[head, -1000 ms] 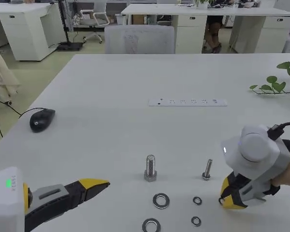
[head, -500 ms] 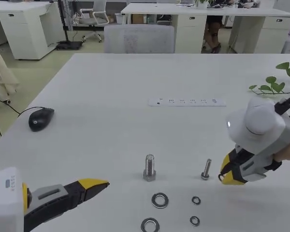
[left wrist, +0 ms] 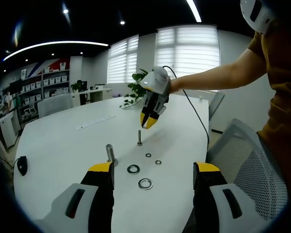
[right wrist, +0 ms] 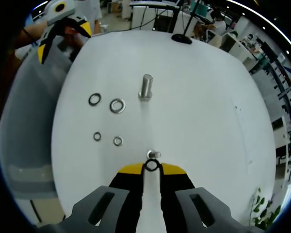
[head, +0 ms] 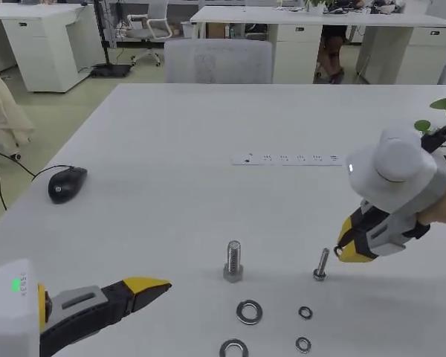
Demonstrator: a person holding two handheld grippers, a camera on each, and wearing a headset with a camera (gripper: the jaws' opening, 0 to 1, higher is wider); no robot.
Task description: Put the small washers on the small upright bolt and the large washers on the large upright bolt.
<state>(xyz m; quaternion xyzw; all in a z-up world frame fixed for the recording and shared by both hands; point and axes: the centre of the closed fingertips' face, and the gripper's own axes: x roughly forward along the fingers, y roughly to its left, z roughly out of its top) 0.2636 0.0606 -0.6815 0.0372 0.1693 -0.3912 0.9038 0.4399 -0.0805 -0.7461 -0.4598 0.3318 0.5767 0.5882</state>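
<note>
right gripper (head: 348,251) clamped on a small washer (right wrist: 152,165), just at 2 o'clock of the small upright bolt (head: 321,265): best to centre hole over tip, level, then release; left gripper (head: 145,287) jaws apart at 8 o'clock.

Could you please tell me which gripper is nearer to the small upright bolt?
Right. The right gripper, shut on a small washer, hangs close beside the small upright bolt; the left gripper sits open well off to the left, beyond the large bolt.
</note>
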